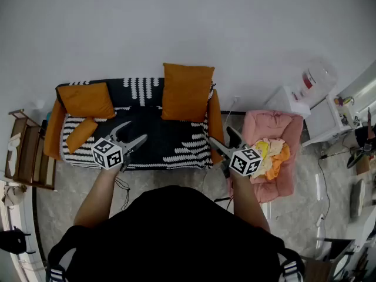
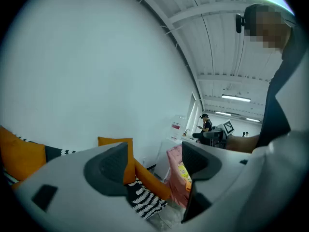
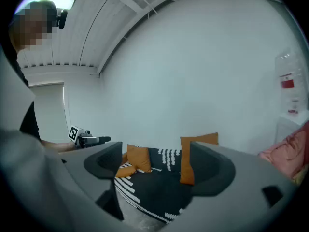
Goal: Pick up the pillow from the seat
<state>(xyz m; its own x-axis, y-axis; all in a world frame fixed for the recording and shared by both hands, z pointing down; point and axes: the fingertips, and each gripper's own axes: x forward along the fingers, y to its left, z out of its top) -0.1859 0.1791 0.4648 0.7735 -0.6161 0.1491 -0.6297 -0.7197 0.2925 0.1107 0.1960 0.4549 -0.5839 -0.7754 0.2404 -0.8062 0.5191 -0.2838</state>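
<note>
I hold the left gripper (image 1: 134, 132) and right gripper (image 1: 222, 137) spread, empty, short of the sofa (image 1: 176, 141), lining up the pillow (image 1: 187, 91) ahead

Middle of the sofa seat (image 1: 167, 135) is bare; orange pillows (image 1: 87, 100) occupy its left end and back

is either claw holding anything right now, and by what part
Nothing is held. The left claw and the right claw both stand open with only air between their jaws. The small orange pillow lies on the sofa seat, apart from both.
</note>
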